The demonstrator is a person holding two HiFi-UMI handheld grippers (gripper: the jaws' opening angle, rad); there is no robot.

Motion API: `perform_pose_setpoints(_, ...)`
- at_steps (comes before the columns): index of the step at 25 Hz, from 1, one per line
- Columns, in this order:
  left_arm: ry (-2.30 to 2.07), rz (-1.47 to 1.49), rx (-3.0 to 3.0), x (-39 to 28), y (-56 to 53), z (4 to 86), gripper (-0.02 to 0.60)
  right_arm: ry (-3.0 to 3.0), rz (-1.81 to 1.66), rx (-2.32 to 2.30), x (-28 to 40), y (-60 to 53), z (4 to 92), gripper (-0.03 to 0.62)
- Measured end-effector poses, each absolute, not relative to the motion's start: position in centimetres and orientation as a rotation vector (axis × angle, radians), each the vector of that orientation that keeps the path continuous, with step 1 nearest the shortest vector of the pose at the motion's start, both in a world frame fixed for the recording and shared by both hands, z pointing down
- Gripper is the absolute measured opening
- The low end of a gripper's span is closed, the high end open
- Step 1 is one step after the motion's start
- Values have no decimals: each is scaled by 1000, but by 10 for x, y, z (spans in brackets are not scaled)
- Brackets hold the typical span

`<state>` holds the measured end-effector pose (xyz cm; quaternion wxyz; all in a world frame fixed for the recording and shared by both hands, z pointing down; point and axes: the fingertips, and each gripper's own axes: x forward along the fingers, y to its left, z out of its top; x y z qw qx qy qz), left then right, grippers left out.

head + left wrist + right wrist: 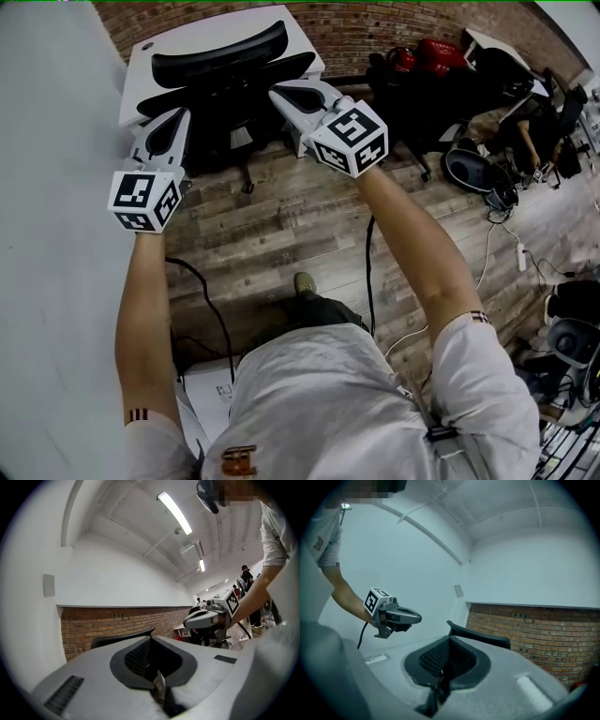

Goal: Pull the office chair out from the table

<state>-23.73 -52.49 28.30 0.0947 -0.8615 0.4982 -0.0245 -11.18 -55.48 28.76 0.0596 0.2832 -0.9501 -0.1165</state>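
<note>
Black and high-backed, the office chair (225,61) stands tucked against the white table (302,42) by the brick wall (375,23), just ahead of both grippers. The left gripper (176,117) points level at the chair's left side and the right gripper (281,94) at its right shoulder. Each has its jaws clenched together on nothing. In both gripper views the curved top edge of the chair rises just beyond the closed tips. Whether either tip touches the chair I cannot tell.

The step in hand looks like the reach, with the pull not yet begun. To do it well, the jaws need to part before they meet the chair. They should then close on the firm rim of the back, one gripper on each side at matching height, rather than on the mesh. An even pull straight back toward the person should keep the seat from swivelling and let the castors roll over the wooden floor (281,216). The armrests may catch under the table edge, so a slow start is wise. A black cable (218,321) lies on the floor behind the grippers, near the person's feet, and could snag a wheel.
</note>
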Motion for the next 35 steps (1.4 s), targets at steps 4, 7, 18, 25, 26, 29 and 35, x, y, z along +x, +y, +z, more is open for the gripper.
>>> perform_pose_setpoints(4,1490,-138,-2520,-243,-551,290,5,-2824,-393,829,-107,-585,297,3)
perform_pose_setpoints(7,1508,-202,-2495,-246,-571,298,11,-2787,-428,802,-103,-606,304,3)
perform_pose_setpoints(18,1548,-565,-2405,-263,-619,335,85,-2641,-532,639,-79,-670,331,81)
perform_pose_setpoints(25,1497,-814,-2358,-285,-641,364,164,-2507,-539,552,-79,-696,356,147)
perform_pose_setpoints(26,1486,-849,-2346,-291,-645,368,174,-2481,-545,546,-79,-700,360,156)
perform_pose_setpoints(29,1464,-955,-2313,-308,-656,379,192,-2409,-560,528,-79,-712,372,179)
perform_pose_setpoints(35,1399,-1156,-2250,-337,-675,397,228,-2278,-589,492,-76,-739,392,233)
